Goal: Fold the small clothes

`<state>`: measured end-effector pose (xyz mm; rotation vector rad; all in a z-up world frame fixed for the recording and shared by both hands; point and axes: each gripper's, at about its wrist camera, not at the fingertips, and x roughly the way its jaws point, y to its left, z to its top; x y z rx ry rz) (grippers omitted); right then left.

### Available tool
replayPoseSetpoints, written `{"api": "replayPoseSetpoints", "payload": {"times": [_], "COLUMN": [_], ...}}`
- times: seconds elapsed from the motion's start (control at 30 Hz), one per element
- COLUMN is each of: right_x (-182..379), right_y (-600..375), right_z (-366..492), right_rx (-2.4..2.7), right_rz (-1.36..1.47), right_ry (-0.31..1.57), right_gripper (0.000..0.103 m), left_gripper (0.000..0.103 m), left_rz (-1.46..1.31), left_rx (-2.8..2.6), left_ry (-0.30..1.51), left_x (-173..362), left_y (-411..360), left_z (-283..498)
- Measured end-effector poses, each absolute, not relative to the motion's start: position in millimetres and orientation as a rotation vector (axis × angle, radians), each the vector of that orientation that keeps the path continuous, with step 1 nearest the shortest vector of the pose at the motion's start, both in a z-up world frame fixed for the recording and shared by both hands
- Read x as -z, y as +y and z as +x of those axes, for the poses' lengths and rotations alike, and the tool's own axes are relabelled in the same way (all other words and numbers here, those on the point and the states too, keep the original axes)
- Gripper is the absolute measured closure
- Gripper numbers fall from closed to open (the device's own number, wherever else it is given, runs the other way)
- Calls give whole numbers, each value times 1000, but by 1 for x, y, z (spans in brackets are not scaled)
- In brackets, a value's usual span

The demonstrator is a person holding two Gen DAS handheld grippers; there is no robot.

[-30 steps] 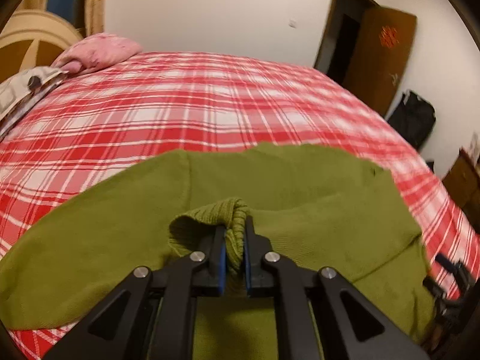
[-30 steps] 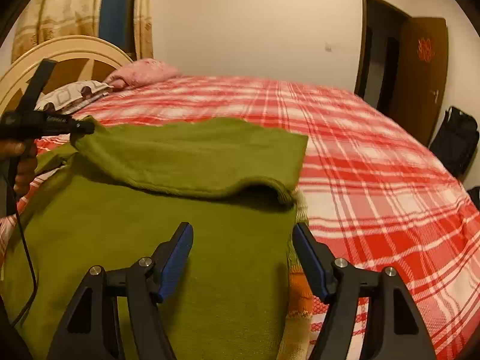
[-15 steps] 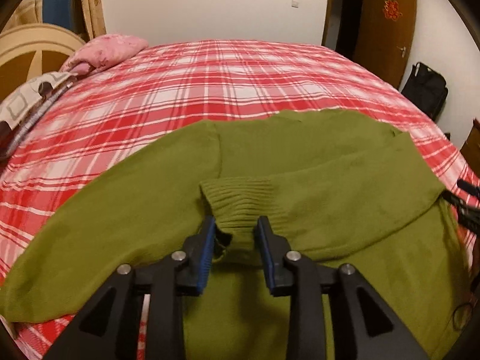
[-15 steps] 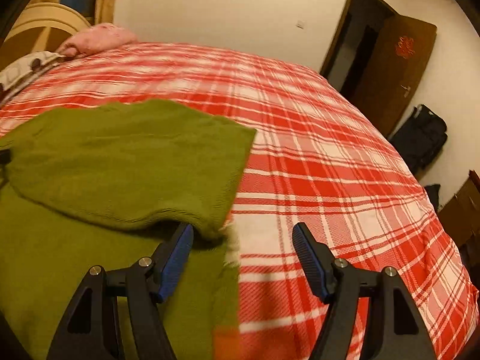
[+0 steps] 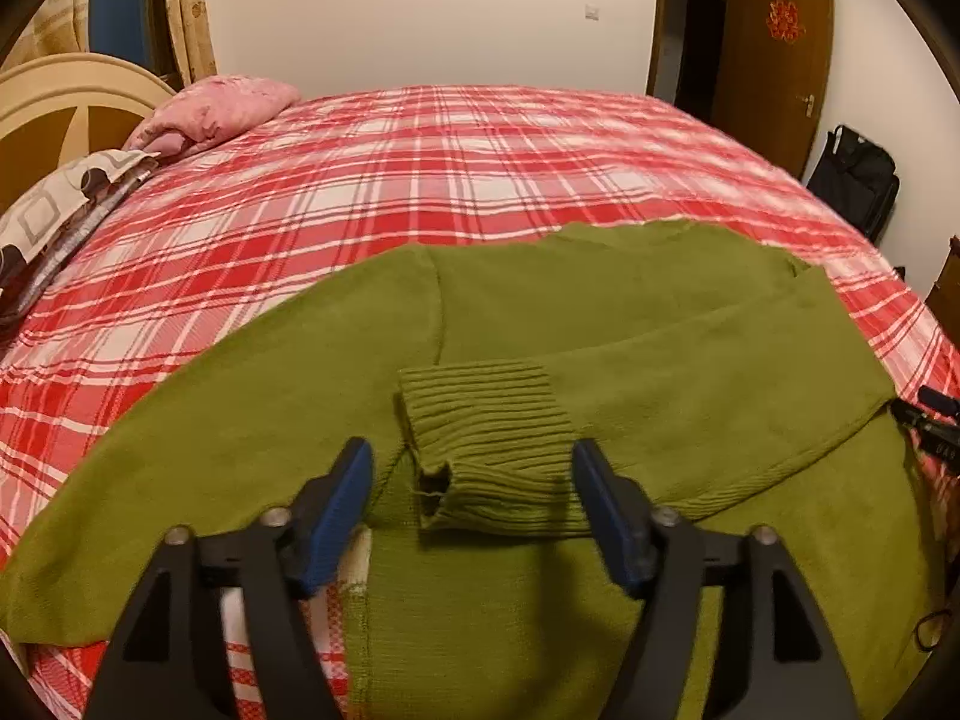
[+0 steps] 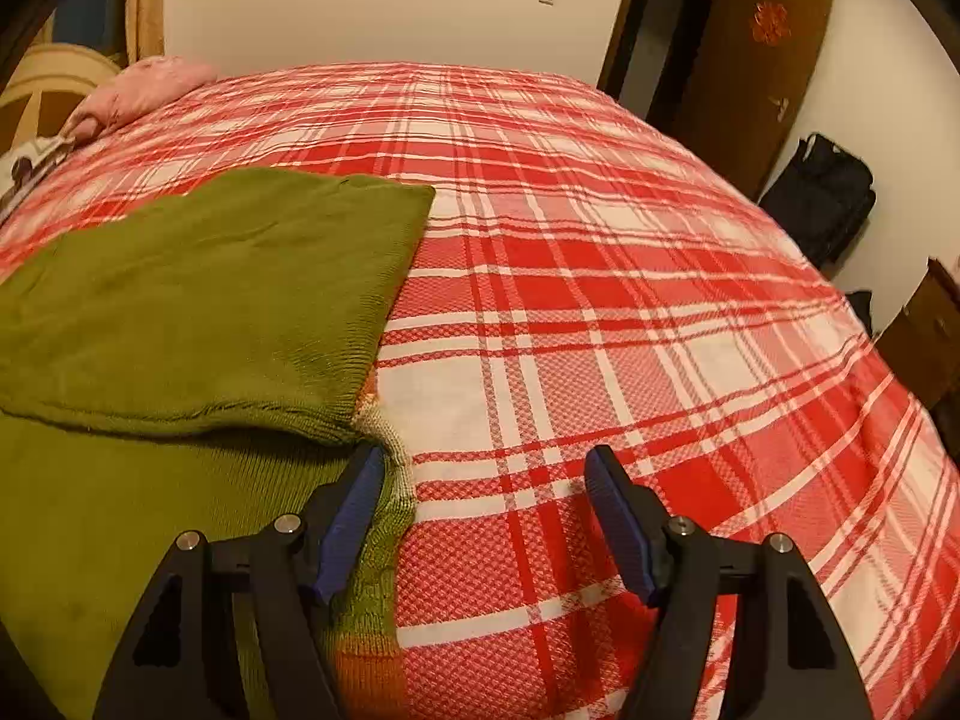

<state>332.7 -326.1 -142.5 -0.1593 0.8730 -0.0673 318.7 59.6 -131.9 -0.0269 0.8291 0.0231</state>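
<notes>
A green knit sweater (image 5: 690,348) lies spread on the red plaid bed (image 5: 420,180), one sleeve folded across its body. The sleeve's ribbed cuff (image 5: 492,444) rests flat between the jaws of my left gripper (image 5: 480,501), which are opening and no longer press on it. In the right wrist view the folded part of the sweater (image 6: 198,294) fills the left side, and an orange and cream trim (image 6: 384,420) shows at its edge. My right gripper (image 6: 486,516) stands open over bare bedspread (image 6: 630,300), its left finger just over the sweater's edge.
A pink pillow (image 5: 210,111) and a patterned pillow (image 5: 66,204) lie by the cream headboard (image 5: 66,108) at the far left. A brown door (image 5: 774,54) and a black bag (image 5: 855,180) stand beyond the bed at the right. The other gripper's tip (image 5: 930,426) shows at the right edge.
My left gripper let go of the sleeve cuff and its jaws spread wide; the cuff now lies flat on the sweater. The right gripper swung rightward, off the sweater toward bare bedspread.
</notes>
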Motion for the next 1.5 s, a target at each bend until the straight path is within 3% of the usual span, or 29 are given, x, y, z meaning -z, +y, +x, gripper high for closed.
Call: {"api": "replayPoseSetpoints", "payload": {"times": [0.13,0.37,0.67,1.07,1.17,1.33,1.43,1.5], "right_x": [134,92,144,106,106,121,128,134], "right_y": [-336,-293,-255,-205,-179,-168,-170,-172], "right_z": [328,309,350,323,319,319,308,301], "right_rx": [100,-29,-94,-164,-216,-247,-248,-255], "right_rz": [-109,-118,-214,-332,-378,-376,-404,-404], "right_ry": [886,719,866,767,730,777,775,785], "right_gripper": [34,34,34,34,34,34,34,32], "left_gripper": [25,22,17,17,9,8,0,0], "left_rz": [58,47,1,-79,-61,71,69,34], "left_rx": [-91,-92,-86,-122,-118,-207,-221,-198], "left_ry": [850,862,847,756,743,891,871,859], "left_x": [141,149,150,128,124,153,154,155], "left_y": [62,70,84,104,94,84,94,102], "left_z": [322,317,309,293,309,327,311,303]}}
